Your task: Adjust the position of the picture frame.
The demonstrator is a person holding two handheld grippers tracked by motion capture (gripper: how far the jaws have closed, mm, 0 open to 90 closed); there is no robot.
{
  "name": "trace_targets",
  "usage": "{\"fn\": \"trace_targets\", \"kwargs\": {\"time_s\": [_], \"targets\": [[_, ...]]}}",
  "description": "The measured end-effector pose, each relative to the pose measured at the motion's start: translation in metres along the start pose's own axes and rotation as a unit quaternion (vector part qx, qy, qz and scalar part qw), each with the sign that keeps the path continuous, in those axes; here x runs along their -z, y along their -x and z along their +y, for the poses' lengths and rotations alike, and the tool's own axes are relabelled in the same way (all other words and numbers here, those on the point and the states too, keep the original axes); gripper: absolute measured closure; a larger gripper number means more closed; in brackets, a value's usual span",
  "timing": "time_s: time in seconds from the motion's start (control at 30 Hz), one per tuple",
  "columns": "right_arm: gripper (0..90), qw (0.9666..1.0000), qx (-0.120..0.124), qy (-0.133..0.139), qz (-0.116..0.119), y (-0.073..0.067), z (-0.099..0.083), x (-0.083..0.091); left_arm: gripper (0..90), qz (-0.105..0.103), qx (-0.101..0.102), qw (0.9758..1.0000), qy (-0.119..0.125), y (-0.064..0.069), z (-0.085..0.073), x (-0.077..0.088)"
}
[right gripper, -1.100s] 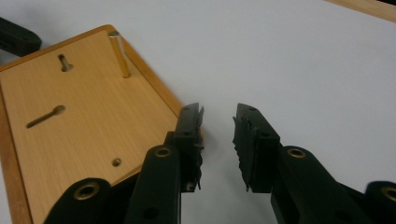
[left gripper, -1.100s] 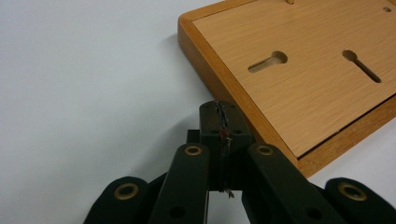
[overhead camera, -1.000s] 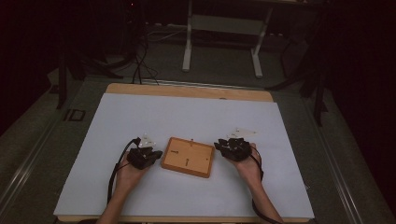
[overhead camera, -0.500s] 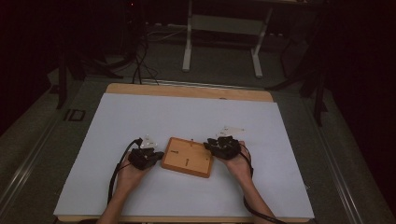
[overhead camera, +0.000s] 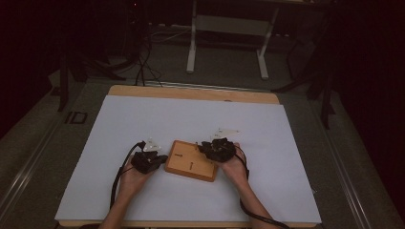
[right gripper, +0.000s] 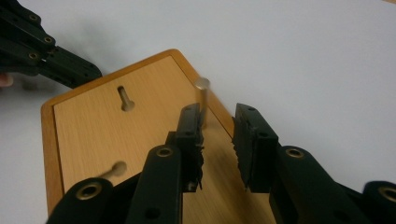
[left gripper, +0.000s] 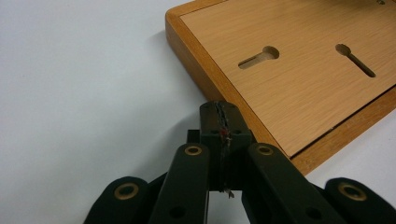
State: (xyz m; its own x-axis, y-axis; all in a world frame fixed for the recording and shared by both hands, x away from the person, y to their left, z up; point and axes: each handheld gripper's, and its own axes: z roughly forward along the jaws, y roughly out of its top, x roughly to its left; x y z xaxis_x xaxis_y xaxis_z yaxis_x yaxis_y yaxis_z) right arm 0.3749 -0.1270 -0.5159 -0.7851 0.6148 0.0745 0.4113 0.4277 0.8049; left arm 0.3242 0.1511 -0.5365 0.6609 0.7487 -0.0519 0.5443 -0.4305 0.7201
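Board (overhead camera: 192, 160) lies mid-sheet between your hands. Left gripper (left gripper: 219, 119) is closed, empty, its tip at the board's edge. Right gripper (right gripper: 217, 135) hangs over the far corner, jaws just closing around the upright peg (right gripper: 202, 100) — not yet clamped, so nothing's pulled.

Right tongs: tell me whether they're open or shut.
Open. In the right gripper view the right tongs show a clear gap between their pads above the wooden board, pressing on nothing.
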Motion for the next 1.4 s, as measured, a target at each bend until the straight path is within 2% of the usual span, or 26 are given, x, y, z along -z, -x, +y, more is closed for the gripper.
{"fn": "trace_targets", "kwargs": {"time_s": [0.33,0.53,0.73,0.93,1.2,1.4], "targets": [[78.7,1.0,-0.005,0.0,0.009,-0.004,0.007,-0.015,89.7,0.001,0.001,1.0,0.003,0.001,0.0,0.0],[82.6,0.9994,-0.026,0.002,0.021,-0.001,0.004,-0.024,89.7,0.0,0.001,1.0,0.005,0.001,0.0,0.0],[83.4,0.9978,-0.052,0.011,0.04,0.004,0.002,-0.024,89.8,-0.003,0.001,1.0,0.009,0.001,0.001,0.002],[84.0,0.9982,-0.048,0.008,0.035,0.003,0.002,-0.021,89.7,-0.016,0.0,0.9998,0.015,0.005,0.001,0.005],[84.3,0.9983,-0.05,0.006,0.028,0.006,0.0,-0.012,89.7,-0.032,-0.025,0.999,0.02,0.023,0.005,0.006],[84.2,0.9985,-0.052,0.001,0.013,0.007,-0.003,-0.008,89.6,-0.036,-0.03,0.9988,0.015,0.029,0.007,0.0]]}}
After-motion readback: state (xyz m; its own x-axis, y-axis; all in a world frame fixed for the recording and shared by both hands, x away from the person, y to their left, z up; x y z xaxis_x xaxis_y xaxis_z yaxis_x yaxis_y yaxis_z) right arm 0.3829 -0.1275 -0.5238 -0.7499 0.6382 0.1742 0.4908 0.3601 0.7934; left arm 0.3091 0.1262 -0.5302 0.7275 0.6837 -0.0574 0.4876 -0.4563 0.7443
